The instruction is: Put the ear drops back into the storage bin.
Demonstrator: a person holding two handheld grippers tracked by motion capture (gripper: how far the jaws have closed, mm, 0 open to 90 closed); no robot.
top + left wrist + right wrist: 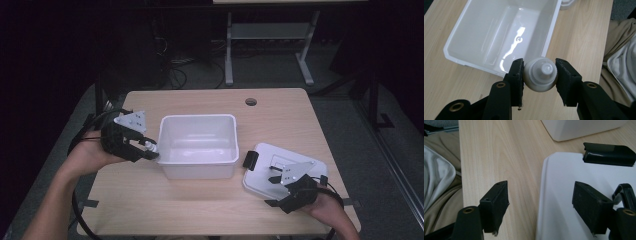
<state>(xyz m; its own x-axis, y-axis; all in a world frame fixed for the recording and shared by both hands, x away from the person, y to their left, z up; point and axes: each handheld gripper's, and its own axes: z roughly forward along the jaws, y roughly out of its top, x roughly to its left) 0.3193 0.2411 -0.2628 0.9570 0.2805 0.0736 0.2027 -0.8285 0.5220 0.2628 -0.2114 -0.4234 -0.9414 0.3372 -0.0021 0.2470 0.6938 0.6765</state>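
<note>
My left gripper (539, 65) is shut on a small white bottle (540, 77), its ribbed cap end facing the camera. In the high view it (149, 149) holds the bottle (148, 146) at the left rim of an open white bin (197, 118), which has nothing inside. The bin (454, 53) lies just beyond the bottle. My right gripper (274, 191) stands open at the front of a flat white lid (265, 156). The lid's (564, 182) left edge runs between the jaws (541, 186), one over bare wood, one over the lid. A black clasp (609, 153) sits on the lid's far edge.
The wooden table (200, 210) has a round cable hole (251, 101) at the back. The bin's corner (579, 128) lies beyond the lid. Light clothing (439, 180) shows past the table's near edge. A desk frame (270, 35) stands behind the table.
</note>
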